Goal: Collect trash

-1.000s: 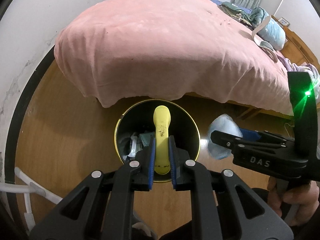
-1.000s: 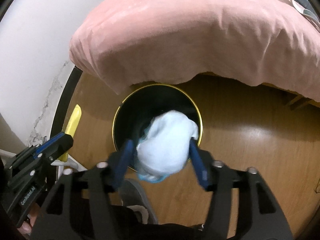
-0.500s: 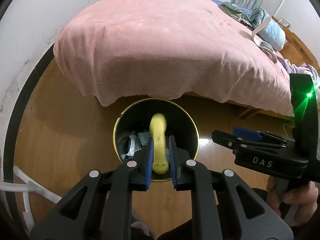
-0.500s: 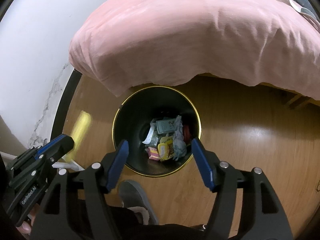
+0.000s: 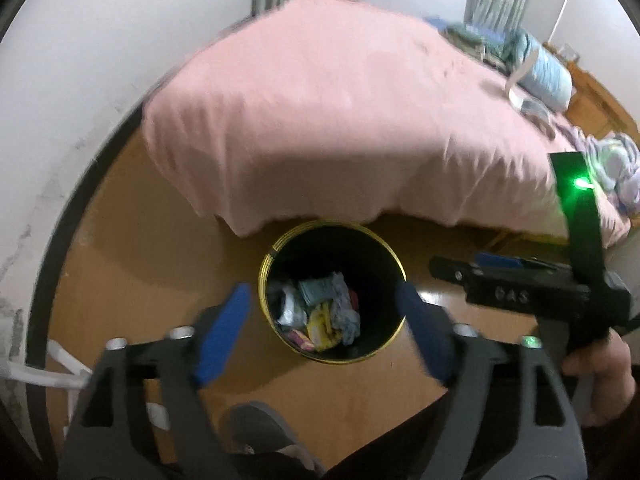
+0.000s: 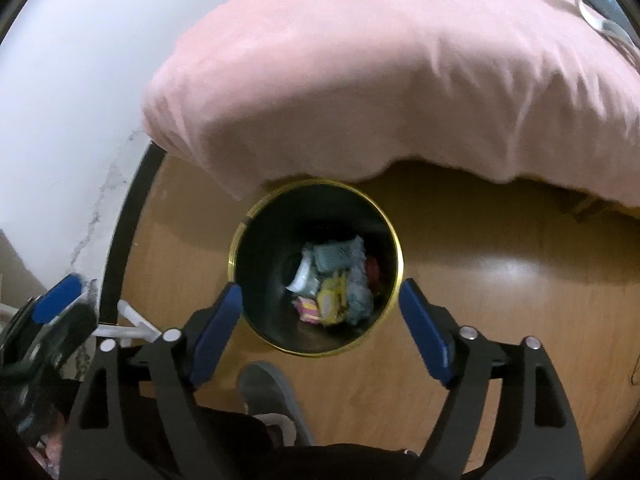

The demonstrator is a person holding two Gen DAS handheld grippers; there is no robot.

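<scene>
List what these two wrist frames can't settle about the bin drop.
- Bin contents: small, motion-blurred in both views; single pieces of trash not identifiable.
- Bin's far rim: under the pink bedspread overhang, right wrist view.
- Right tongs: blurred side view from the left wrist; jaw gap unreadable there.
- Left tongs: cut by the right view's left edge.

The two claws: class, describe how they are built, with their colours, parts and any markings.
The left claw and the right claw match: black angular linkage arms, silver round pins at the joints and flat blue pads inside each finger. In the left wrist view the right claw's body shows blurred white lettering and an upright black piece with a green light.
</scene>
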